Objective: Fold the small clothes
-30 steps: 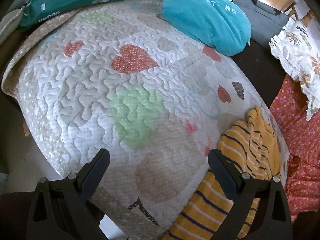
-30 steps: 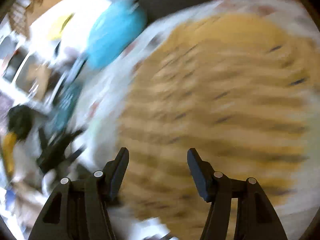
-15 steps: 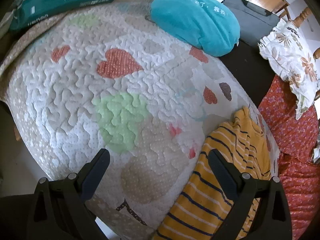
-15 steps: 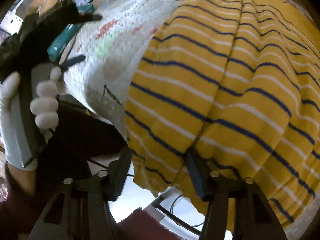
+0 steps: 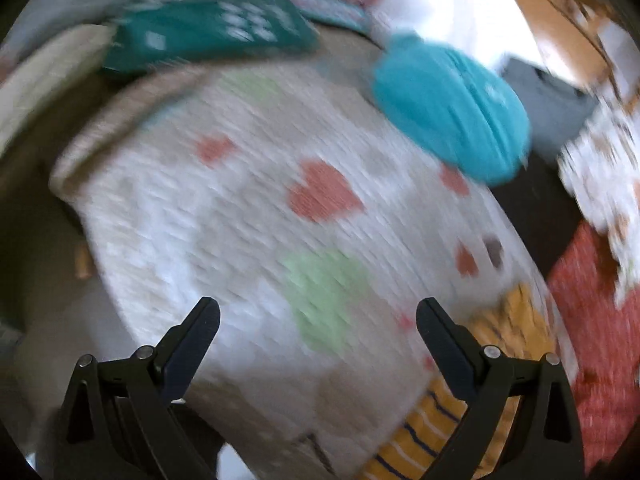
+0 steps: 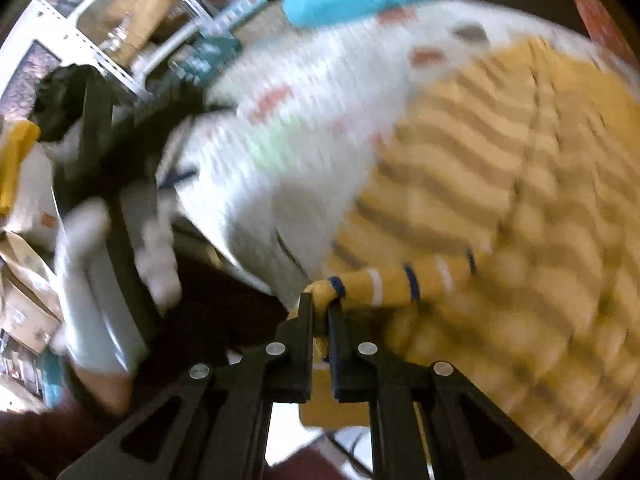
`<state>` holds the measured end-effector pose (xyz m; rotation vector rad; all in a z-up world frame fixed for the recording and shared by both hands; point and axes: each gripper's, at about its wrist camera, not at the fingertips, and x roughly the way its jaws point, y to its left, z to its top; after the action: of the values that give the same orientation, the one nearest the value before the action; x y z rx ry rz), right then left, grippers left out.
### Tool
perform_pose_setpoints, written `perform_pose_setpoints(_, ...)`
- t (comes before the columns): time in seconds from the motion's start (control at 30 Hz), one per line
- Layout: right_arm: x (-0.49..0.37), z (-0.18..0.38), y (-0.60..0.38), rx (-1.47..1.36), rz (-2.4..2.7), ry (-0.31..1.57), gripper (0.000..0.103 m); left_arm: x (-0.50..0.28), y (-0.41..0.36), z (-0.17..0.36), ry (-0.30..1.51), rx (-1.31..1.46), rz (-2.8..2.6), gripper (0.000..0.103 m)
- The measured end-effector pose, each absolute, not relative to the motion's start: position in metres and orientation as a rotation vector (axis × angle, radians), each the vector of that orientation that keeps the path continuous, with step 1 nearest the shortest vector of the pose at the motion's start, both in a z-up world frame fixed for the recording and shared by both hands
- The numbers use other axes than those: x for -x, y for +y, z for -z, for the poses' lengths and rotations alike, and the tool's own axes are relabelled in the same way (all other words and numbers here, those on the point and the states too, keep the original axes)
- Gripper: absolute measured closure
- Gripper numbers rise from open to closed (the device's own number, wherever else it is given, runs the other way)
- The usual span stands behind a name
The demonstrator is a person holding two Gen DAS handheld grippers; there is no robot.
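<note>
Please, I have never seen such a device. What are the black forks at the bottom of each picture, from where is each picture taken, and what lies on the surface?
Each black fork is a hand-held two-finger gripper with a camera looking along its fingers. The left camera shows the open left gripper above a white quilted blanket with hearts; a turquoise cushion and a dark green package lie at its far end. The right camera shows the right gripper shut on an edge of the yellow garment with navy stripes, which is spread on the blanket. Both pictures are motion-blurred.

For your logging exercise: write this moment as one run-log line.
right gripper: shut on striped shirt edge | left gripper: open, above heart quilt | fold: not yet made | both views blurred
</note>
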<state>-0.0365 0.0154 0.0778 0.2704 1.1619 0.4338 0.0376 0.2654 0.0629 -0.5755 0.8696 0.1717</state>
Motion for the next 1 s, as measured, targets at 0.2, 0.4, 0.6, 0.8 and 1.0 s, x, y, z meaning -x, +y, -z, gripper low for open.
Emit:
perform_pose_setpoints(0.2,-0.055,-0.129,0.05,-0.212,-0.497,1.026,0.096,-0.026,0.303,-0.058,0.825,0.703,-0.256,0.004)
perform_pose_setpoints(0.4,-0.119,-0.166,0.097,-0.188,-0.561,0.942,0.096,-0.032,0.292,-0.058,0.839,0.648,-0.238,0.004)
perform_pose_setpoints(0.6,-0.156,-0.218,0.106,-0.151,-0.568,0.842,0.096,-0.039,0.282,-0.055,0.871,0.611,-0.211,0.004)
perform_pose_setpoints(0.8,-0.162,-0.227,0.054,-0.1,-0.485,0.852,0.097,-0.046,0.267,-0.048,0.915,0.574,-0.178,0.004)
perform_pose_setpoints(1.0,-0.14,-0.2,-0.055,-0.056,-0.295,0.936,0.097,-0.052,0.24,-0.045,0.948,0.509,-0.138,0.004)
